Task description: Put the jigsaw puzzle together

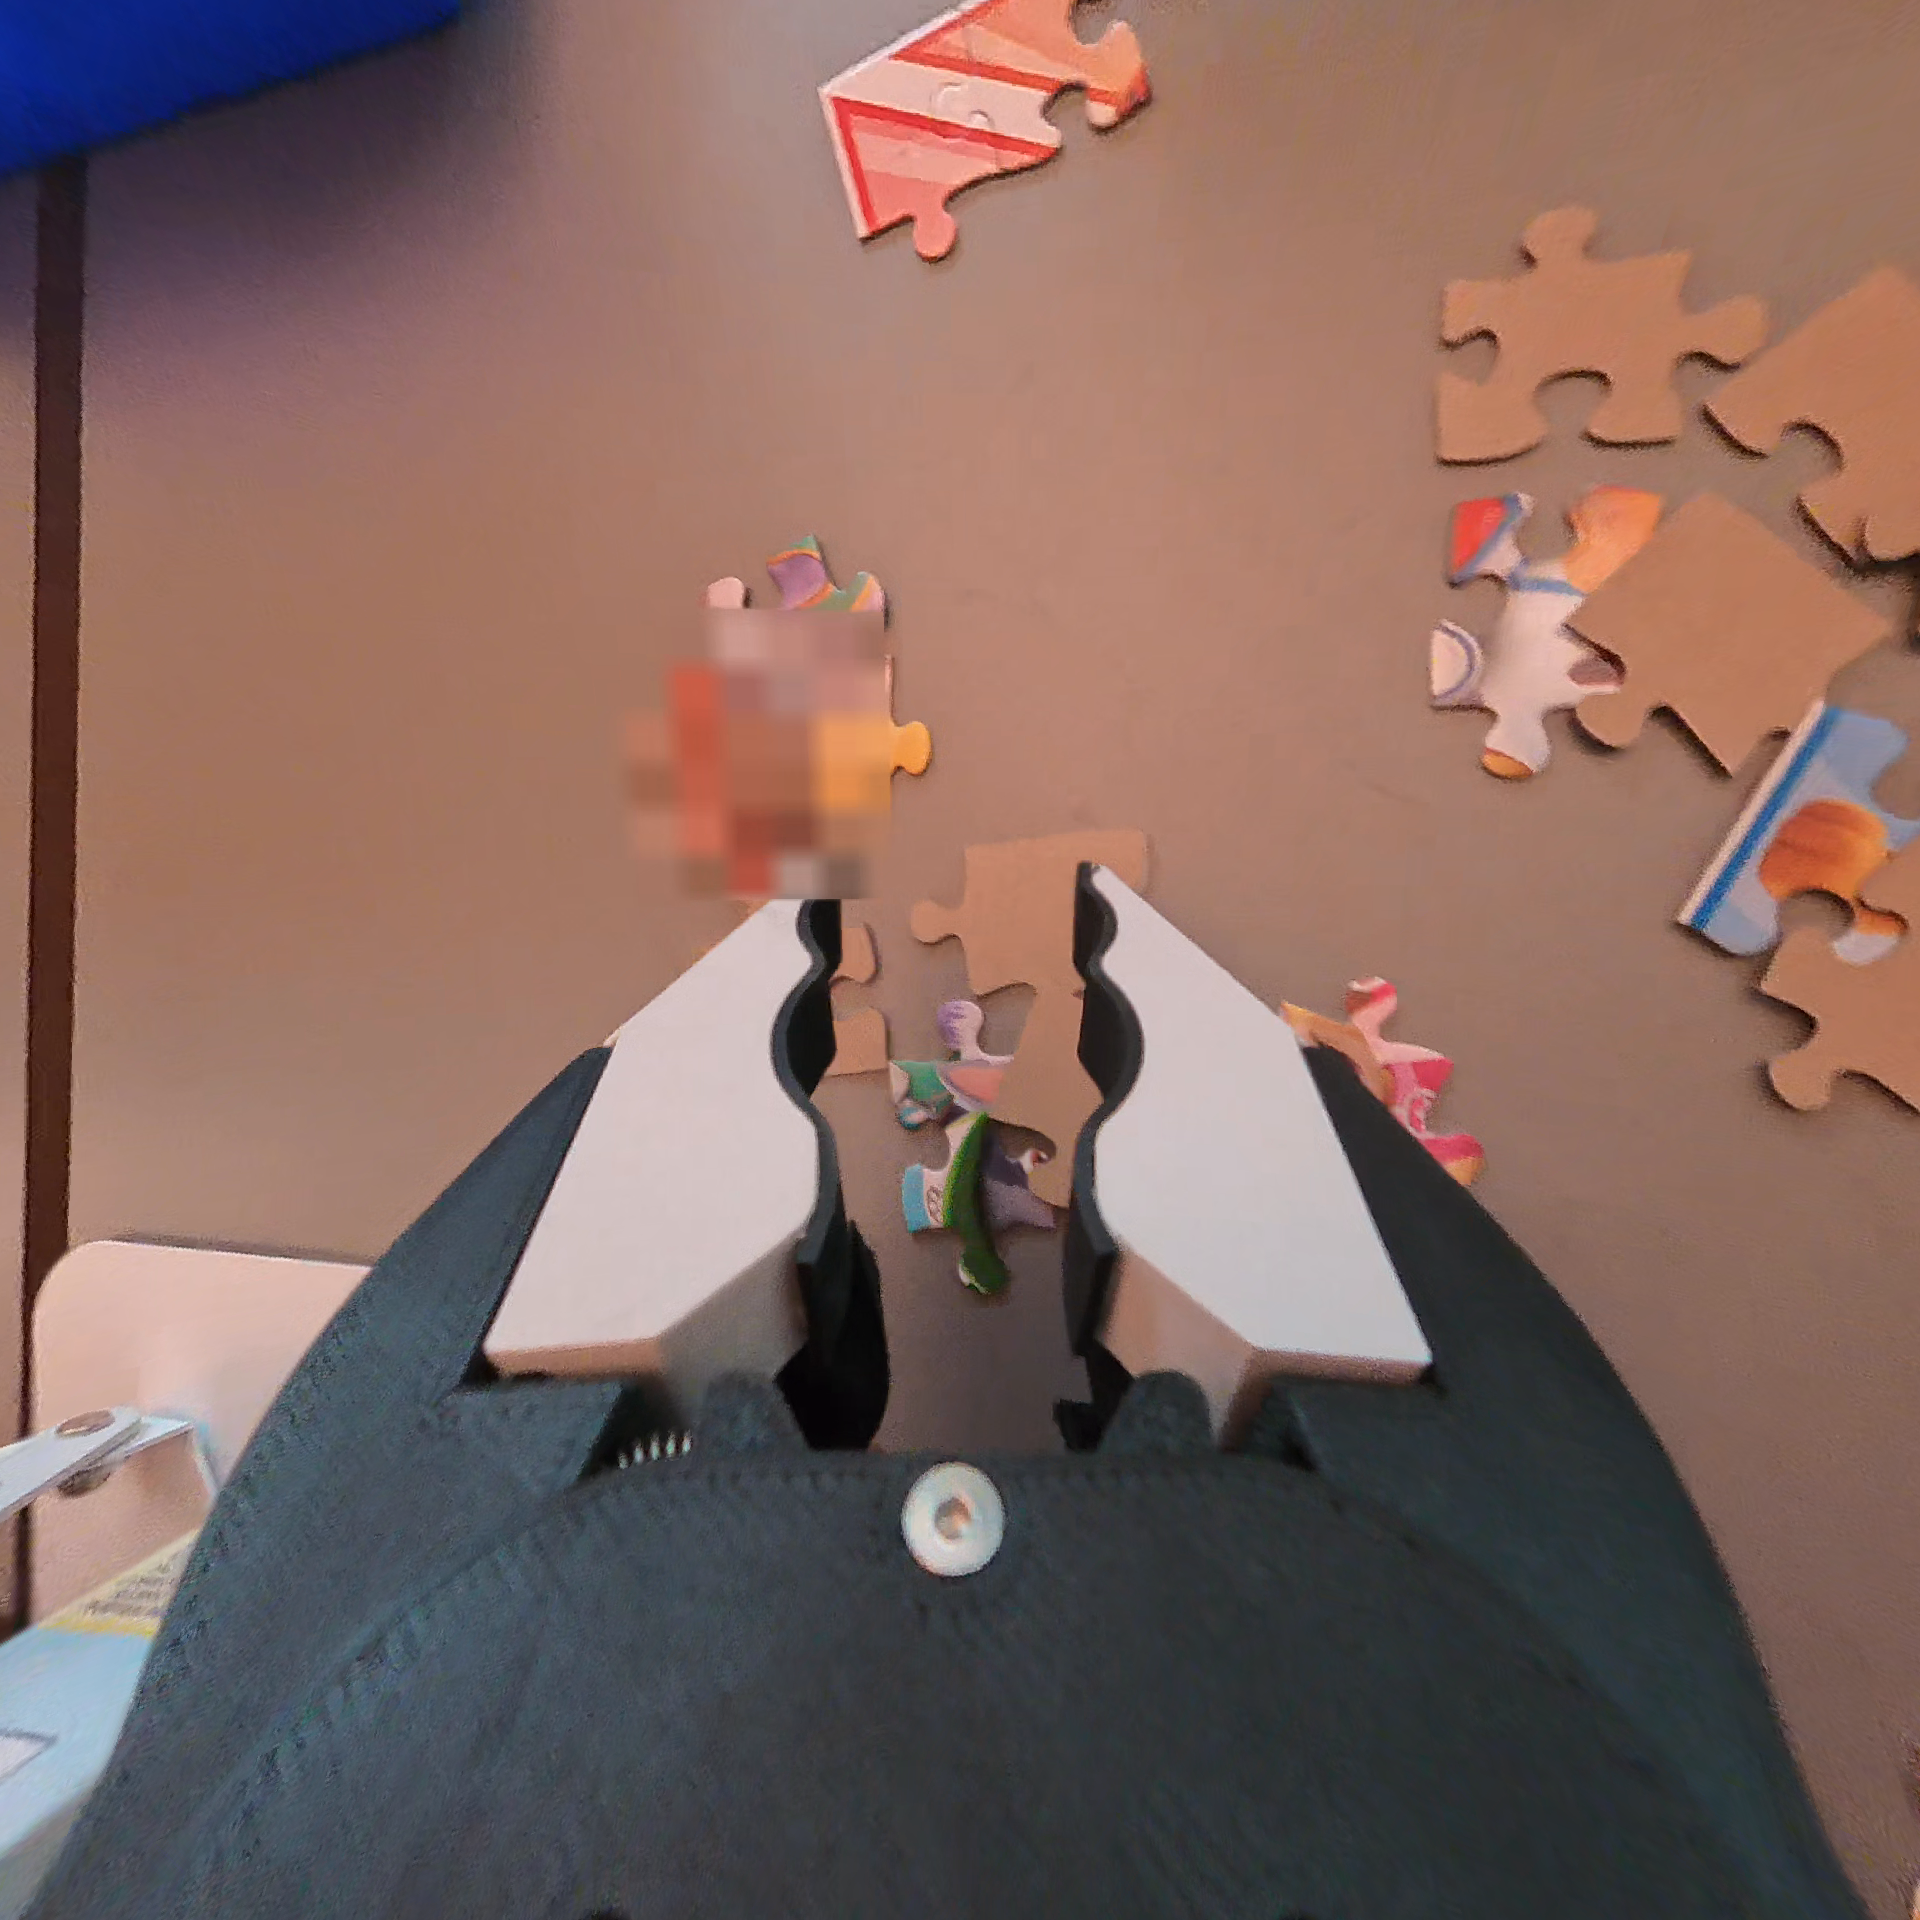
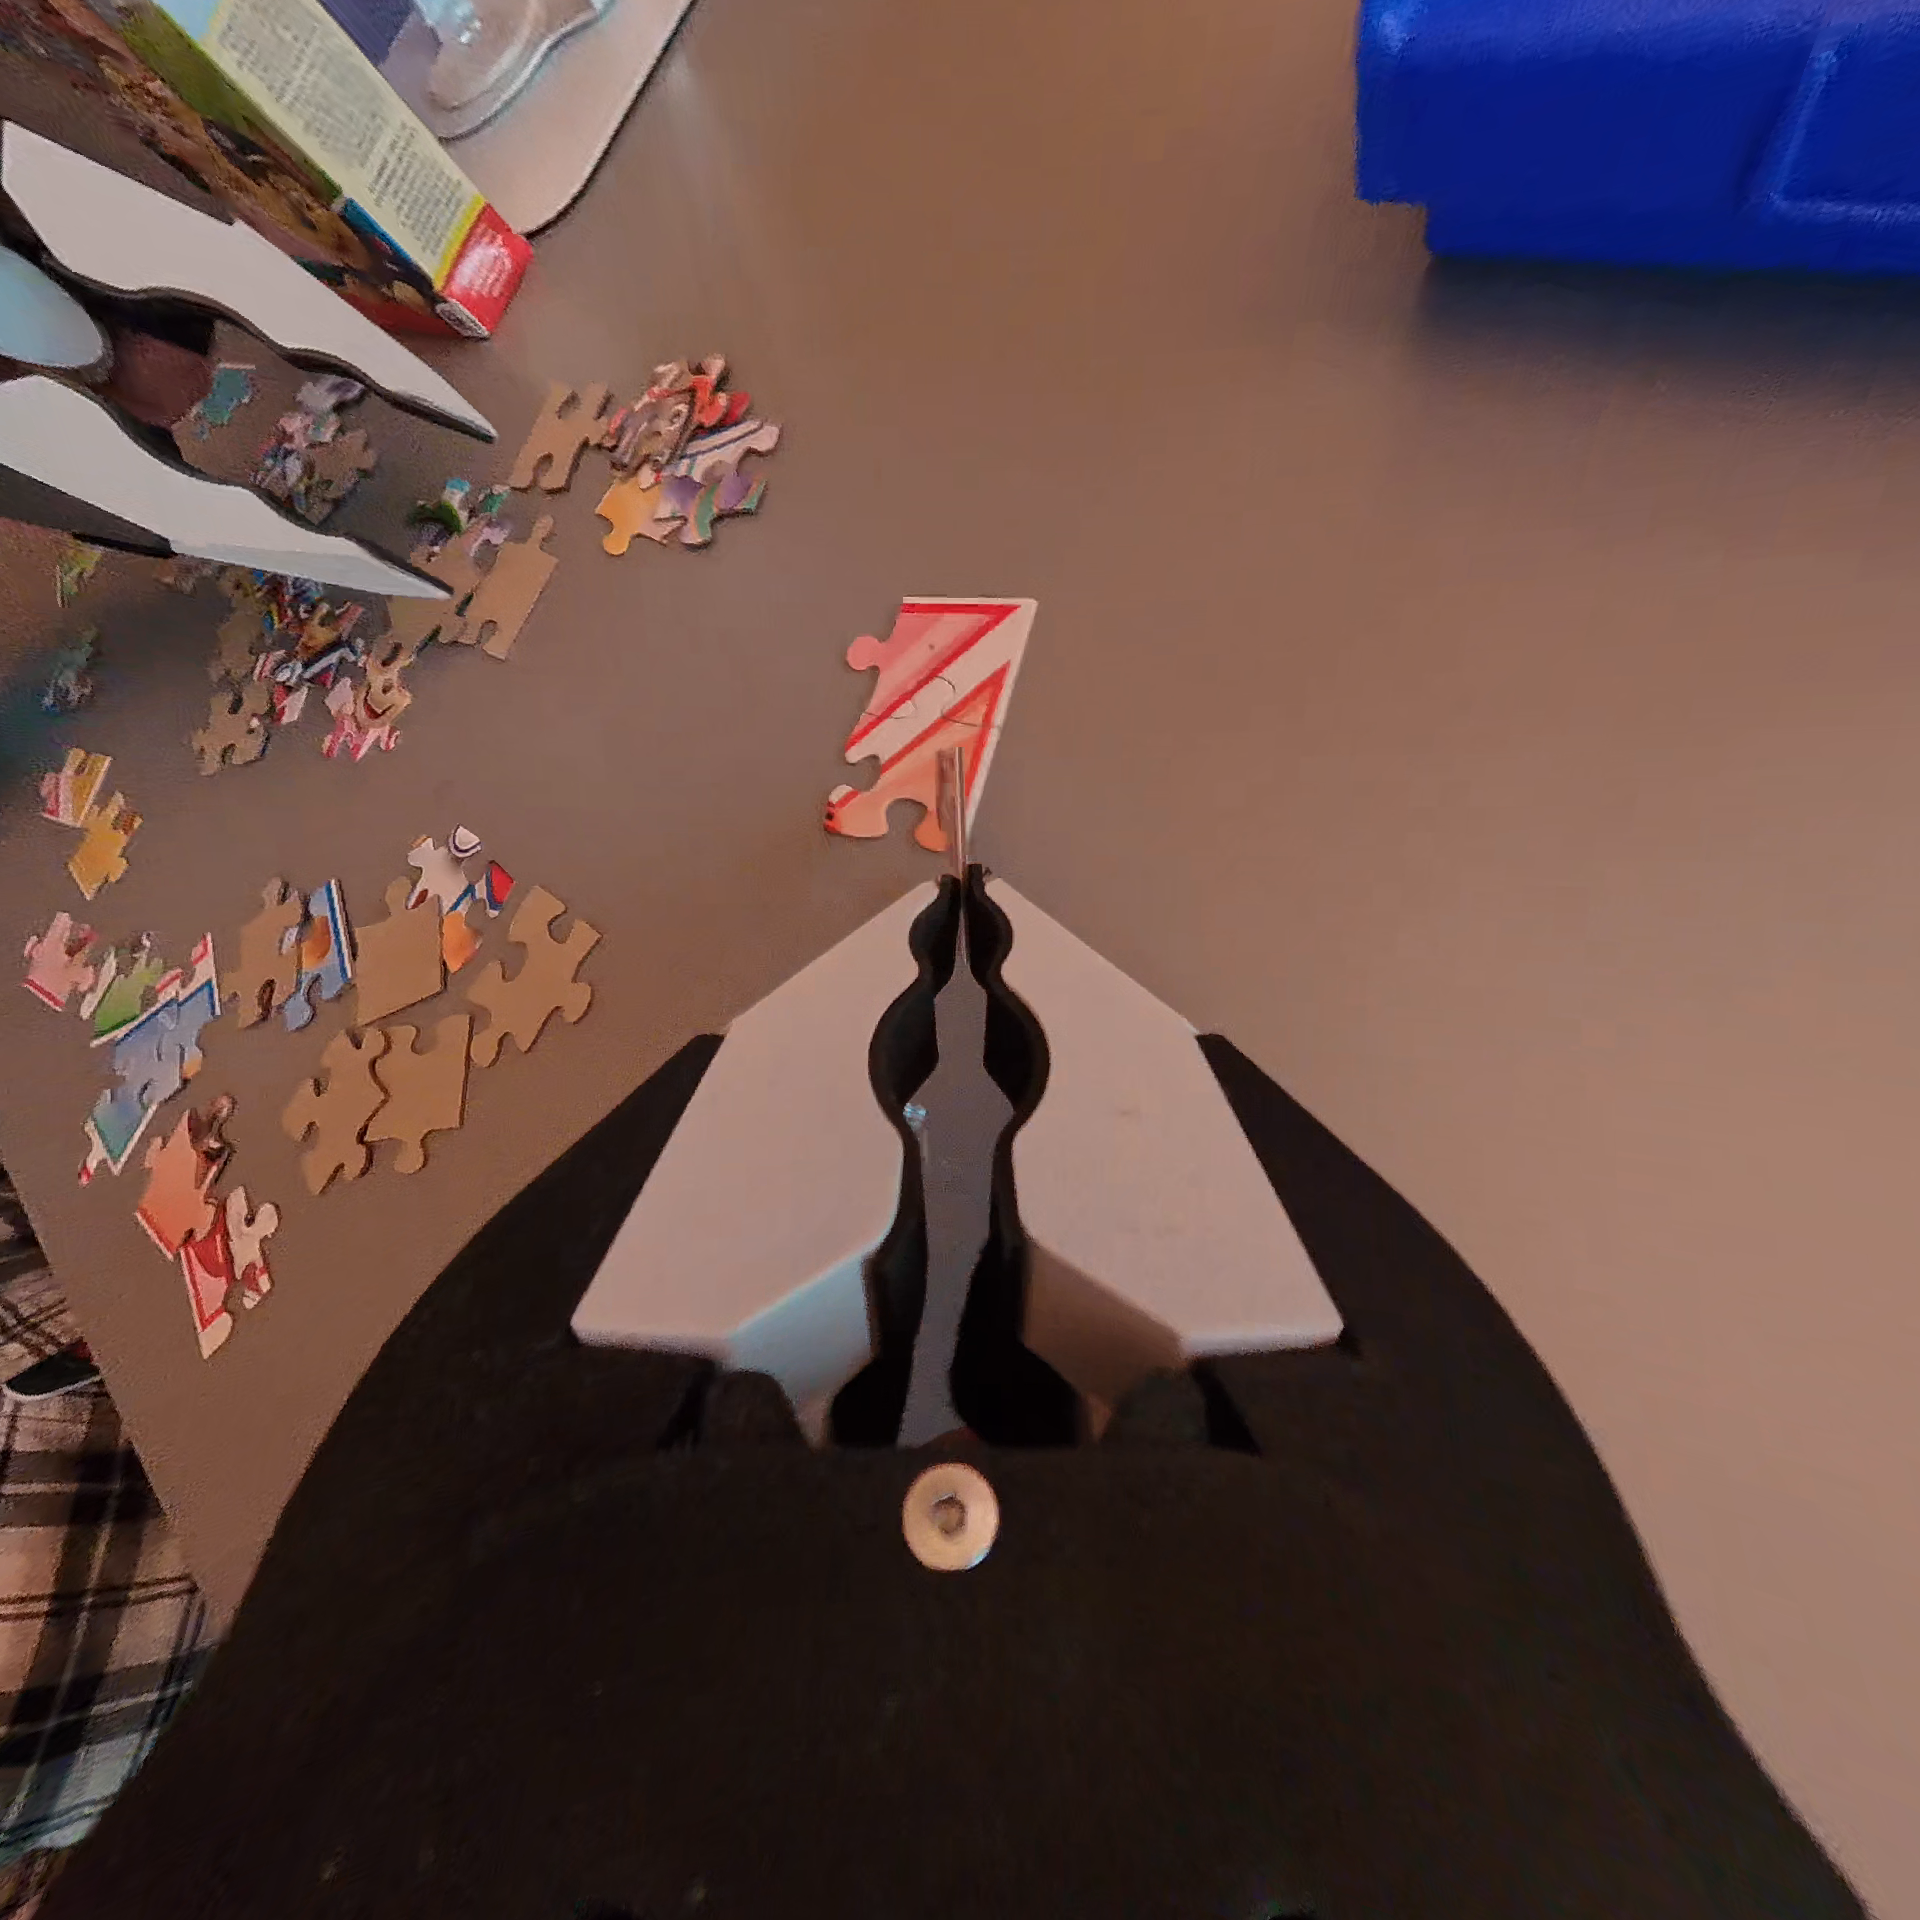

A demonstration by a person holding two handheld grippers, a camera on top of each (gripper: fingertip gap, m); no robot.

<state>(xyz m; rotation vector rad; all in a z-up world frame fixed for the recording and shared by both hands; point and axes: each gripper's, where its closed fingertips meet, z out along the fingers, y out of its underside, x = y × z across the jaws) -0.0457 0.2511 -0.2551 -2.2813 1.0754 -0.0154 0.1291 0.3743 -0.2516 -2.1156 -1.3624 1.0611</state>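
Beside the joined red-striped pieces [image 2: 940, 691], right gripper [image 2: 961, 878] pinches 1 edge-on piece [image 2: 952, 805].

A blue plastic bin [image 2: 1642, 135] sits at the far right of the brown desk [image 2: 1351, 727]. A pale board [image 2: 582, 125] lies at the far left edge, and plaid fabric [image 2: 73, 1558] shows below the desk's near edge.

Bare table [image 2: 1403, 727] right of joined red pieces [image 2: 935, 707], loose pieces [image 2: 416, 1039] crowding left, blue bin [image 2: 1642, 135] possibly blocking beyond.
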